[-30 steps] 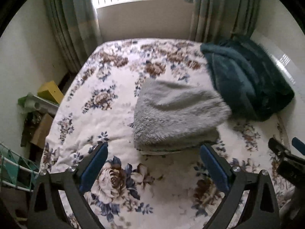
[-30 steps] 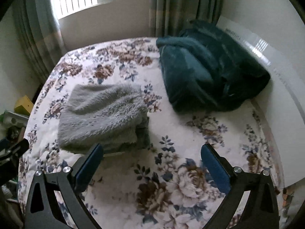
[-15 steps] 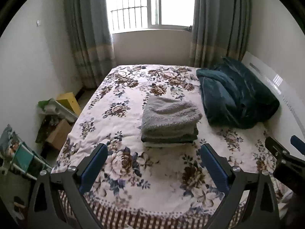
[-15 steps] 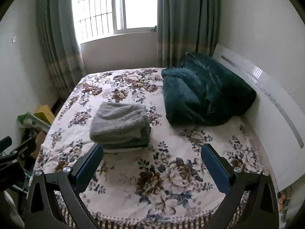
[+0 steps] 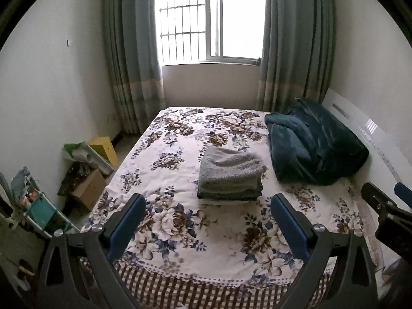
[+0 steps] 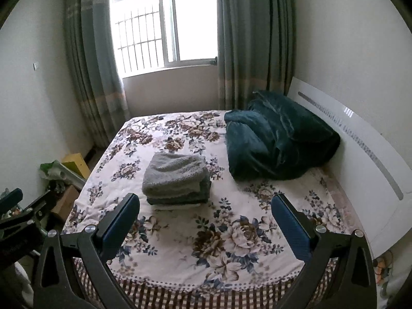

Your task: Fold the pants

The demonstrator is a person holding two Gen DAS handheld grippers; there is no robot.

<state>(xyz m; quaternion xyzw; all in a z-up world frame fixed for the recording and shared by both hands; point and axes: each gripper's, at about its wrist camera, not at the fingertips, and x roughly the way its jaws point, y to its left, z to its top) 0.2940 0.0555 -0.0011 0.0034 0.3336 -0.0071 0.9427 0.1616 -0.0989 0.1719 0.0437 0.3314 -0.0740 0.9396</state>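
Now both grippers have pulled well back from the bed compared with a second ago: the folded stack filled much of each view then, and the whole room with window and curtains shows now. Left gripper (image 5: 207, 217) is spread wide with nothing between its fingers; right gripper (image 6: 206, 217) likewise released and empty. The pants (image 5: 230, 173), a fuzzy grey bundle, lie folded on top of a small pile of other folded cloth near the middle of the floral bedspread (image 5: 180, 221), just beside the dark teal blanket (image 5: 314, 149) by the headboard. Neither tool touches the pile. Judging by the retreat and the neat stack, the fold looks finished.
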